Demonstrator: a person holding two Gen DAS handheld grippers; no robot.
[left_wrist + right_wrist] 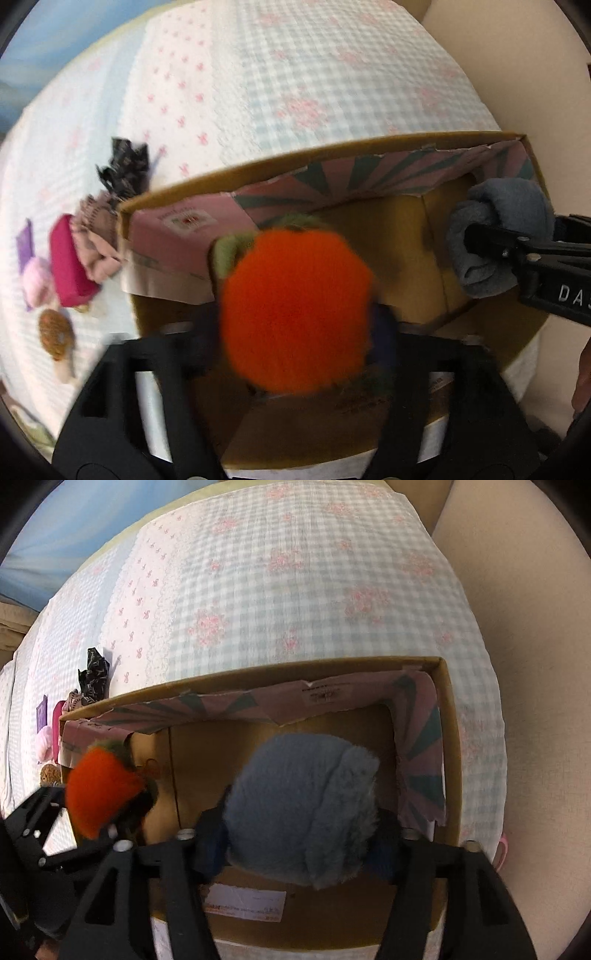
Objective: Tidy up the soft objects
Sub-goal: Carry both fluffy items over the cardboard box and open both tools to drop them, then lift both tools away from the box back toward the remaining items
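My left gripper (295, 332) is shut on an orange plush fruit (295, 310) with a green leafy top and holds it over the open cardboard box (295, 158). The plush fruit (103, 790) and left gripper (122, 830) also show at the left of the right wrist view. My right gripper (299, 838) is shut on a blue-grey fuzzy rolled cloth (303, 808) and holds it above the box (450, 760). In the left wrist view the same cloth (498, 240) and right gripper (480, 243) sit over the box's right side.
The box rests on a checked bedspread (295, 92) with pink flowers. Left of the box lie a black patterned item (125, 166), a mauve cloth (96, 236), a magenta block (70, 258), a pink pom (37, 280), a purple piece (25, 243) and a brown plush (55, 332). A cream wall (524, 664) stands right.
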